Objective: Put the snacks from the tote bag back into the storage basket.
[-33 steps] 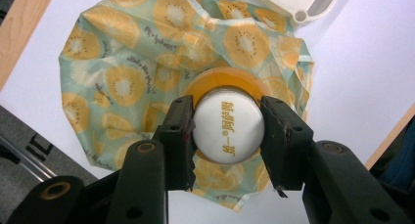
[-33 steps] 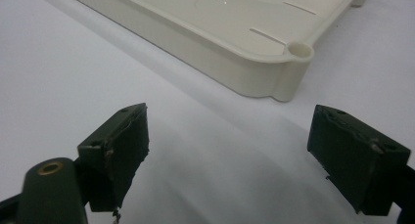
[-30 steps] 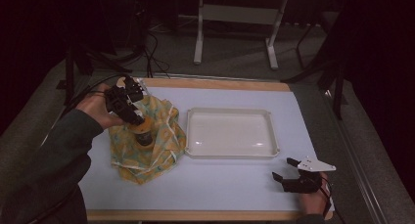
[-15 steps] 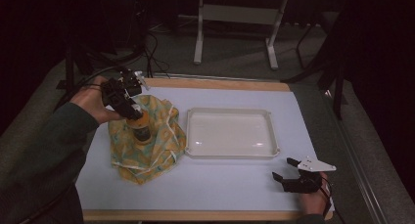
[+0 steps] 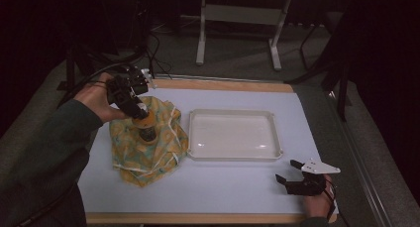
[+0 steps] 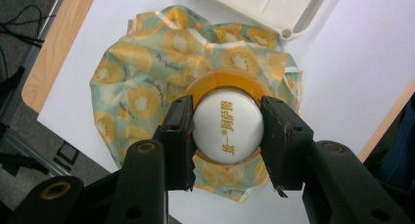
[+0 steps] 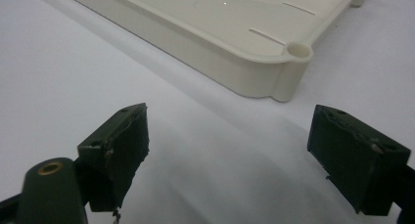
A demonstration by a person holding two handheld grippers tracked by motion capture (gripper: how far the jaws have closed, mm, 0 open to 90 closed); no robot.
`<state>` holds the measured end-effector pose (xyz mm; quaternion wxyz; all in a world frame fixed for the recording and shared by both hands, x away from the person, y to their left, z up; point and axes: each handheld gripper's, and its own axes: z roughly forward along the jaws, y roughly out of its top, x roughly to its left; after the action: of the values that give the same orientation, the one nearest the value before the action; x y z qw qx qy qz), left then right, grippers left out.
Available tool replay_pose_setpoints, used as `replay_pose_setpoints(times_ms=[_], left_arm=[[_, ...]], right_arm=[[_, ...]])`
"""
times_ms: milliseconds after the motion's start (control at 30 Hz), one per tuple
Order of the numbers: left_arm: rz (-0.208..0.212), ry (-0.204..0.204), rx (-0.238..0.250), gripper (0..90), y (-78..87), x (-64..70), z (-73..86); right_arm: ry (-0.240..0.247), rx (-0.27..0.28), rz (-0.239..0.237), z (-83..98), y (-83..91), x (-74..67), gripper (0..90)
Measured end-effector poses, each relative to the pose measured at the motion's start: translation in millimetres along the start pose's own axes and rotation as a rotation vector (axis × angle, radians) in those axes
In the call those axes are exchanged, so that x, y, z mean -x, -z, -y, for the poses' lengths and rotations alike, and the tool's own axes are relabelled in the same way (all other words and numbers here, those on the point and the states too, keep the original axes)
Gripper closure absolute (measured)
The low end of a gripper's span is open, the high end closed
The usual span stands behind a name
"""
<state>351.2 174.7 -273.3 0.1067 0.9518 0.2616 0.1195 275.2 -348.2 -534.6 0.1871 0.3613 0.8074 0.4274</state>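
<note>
Bottle [image 6: 228, 131] gripped tight: in the left gripper view the left claw [image 6: 226, 136] pinches its white printed cap from both sides, one pad on each flank, the orange collar showing just beneath. Under it lies the fruit-print cloth [image 6: 147, 87], yellow and pale green, rumpled across the pale counter [image 6: 342, 62]. From the high view, the left claw [image 5: 134, 104] sits at the left-centre of the frame, tilted down onto the bottle [image 5: 146, 129], which stands upright on the cloth [image 5: 148, 152]. Compared with a second ago, the hand and claw have drawn up and toward the upper left of the frame, and the bottle's brown body now shows more clearly below the claw; the grip looks unchanged. To the right, the cream tray [image 5: 233, 152] sits just beside the cloth. Down at the lower right, the right claw [image 5: 292, 175] rests where it was, spread wide with nothing between its pads [image 7: 117, 145], the tray's corner [image 7: 293, 62] just ahead.
</note>
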Motion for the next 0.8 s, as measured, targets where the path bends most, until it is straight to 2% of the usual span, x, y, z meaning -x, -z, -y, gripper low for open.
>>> replay_pose_setpoints(times_ms=[233, 500, 800], left_arm=[[0.01, -0.028, -0.009, 58.9, 1.8, 3.5, -10.0], [0.004, -0.049, 0.008, 58.9, 4.1, 8.5, -20.4], [0.029, -0.079, 0.014, 58.9, 3.2, 13.3, -35.6]], right_arm=[[-0.001, 0.0, -0.001, 0.0, 0.0, 0.2, 15.1], [-0.002, 0.003, -0.001, 0.1, 0.2, 0.3, 15.1], [-0.004, 0.006, -0.002, 0.3, 0.7, 0.4, 15.1]])
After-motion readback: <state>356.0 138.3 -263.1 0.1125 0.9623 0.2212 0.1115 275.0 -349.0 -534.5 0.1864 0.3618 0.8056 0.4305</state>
